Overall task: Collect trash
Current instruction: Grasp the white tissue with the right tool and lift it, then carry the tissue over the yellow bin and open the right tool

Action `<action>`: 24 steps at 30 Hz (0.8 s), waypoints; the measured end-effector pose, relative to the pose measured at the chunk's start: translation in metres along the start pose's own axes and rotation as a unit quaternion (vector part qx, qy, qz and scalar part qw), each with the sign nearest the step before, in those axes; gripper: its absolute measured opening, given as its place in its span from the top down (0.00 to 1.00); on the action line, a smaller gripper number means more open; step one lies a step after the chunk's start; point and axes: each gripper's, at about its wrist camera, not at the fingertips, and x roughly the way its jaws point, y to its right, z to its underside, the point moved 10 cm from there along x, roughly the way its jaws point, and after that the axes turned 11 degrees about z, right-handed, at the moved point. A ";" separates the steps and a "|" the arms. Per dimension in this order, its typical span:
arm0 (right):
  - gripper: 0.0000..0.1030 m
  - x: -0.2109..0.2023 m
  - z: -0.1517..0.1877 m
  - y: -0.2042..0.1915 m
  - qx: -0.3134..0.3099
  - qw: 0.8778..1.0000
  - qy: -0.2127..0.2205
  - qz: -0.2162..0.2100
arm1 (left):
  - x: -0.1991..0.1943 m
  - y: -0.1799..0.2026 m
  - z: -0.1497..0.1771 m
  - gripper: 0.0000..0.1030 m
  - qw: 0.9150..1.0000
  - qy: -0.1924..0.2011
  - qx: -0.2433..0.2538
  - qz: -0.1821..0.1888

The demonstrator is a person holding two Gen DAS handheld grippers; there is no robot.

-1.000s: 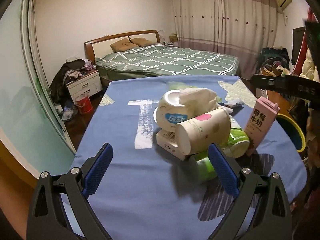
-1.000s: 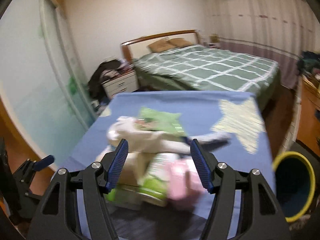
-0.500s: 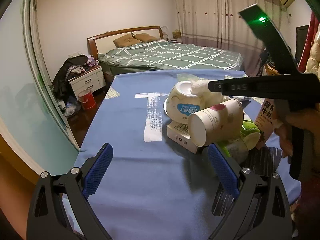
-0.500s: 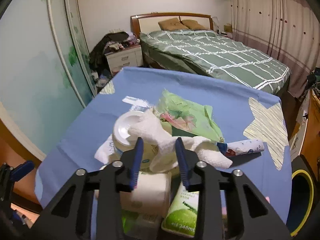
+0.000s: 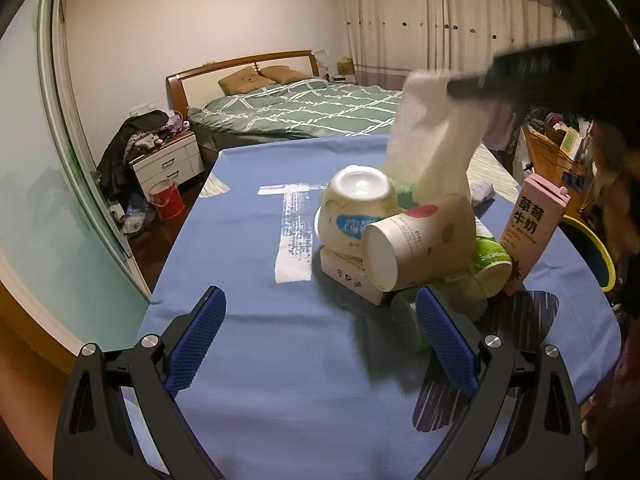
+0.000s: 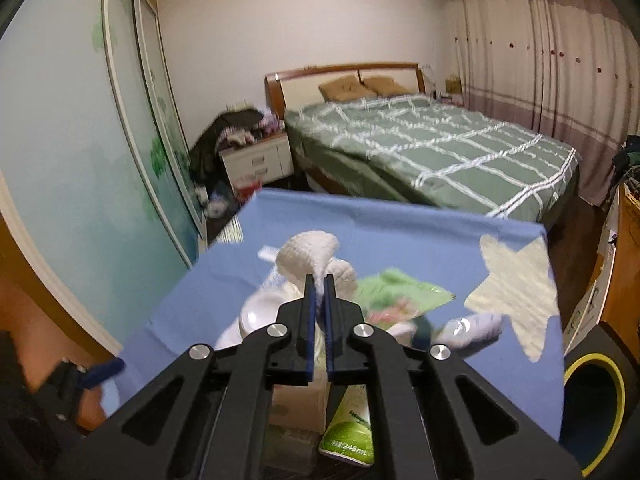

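The left gripper (image 5: pixel 320 312) is hanging released over the bench (image 5: pixel 248 280), holding nothing. The right gripper (image 6: pixel 317 292) is clenching a white cloth (image 6: pixel 310 258), dangling it above the trash pile (image 5: pixel 404 240) at twelve o'clock. It looks soft, light and limp, so pinching a bunched fold seems soundest. Motion is blurring it. The yellow-rimmed bin (image 6: pixel 592 404) at four o'clock is being cropped.

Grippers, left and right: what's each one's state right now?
Left gripper: open, holding nothing.
Right gripper: shut on the white knitted cloth, lifted above the trash pile.
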 end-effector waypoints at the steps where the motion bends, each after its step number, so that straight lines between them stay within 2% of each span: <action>1: 0.96 -0.007 -0.006 0.003 0.004 1.000 0.009 -0.001 | -0.001 0.002 -0.001 0.08 1.000 0.000 0.001 0.000; 14: 0.96 -0.082 -0.060 0.050 0.040 0.994 0.098 0.009 | -0.003 0.012 -0.002 0.08 1.000 -0.001 0.010 0.005; 20: 0.96 -0.107 -0.069 0.099 0.069 0.989 0.121 0.042 | -0.001 0.019 -0.004 0.08 1.000 -0.003 0.015 0.010; 24: 0.96 -0.118 -0.063 0.142 0.097 0.985 0.125 0.075 | 0.002 0.025 -0.004 0.08 1.000 -0.005 0.020 0.014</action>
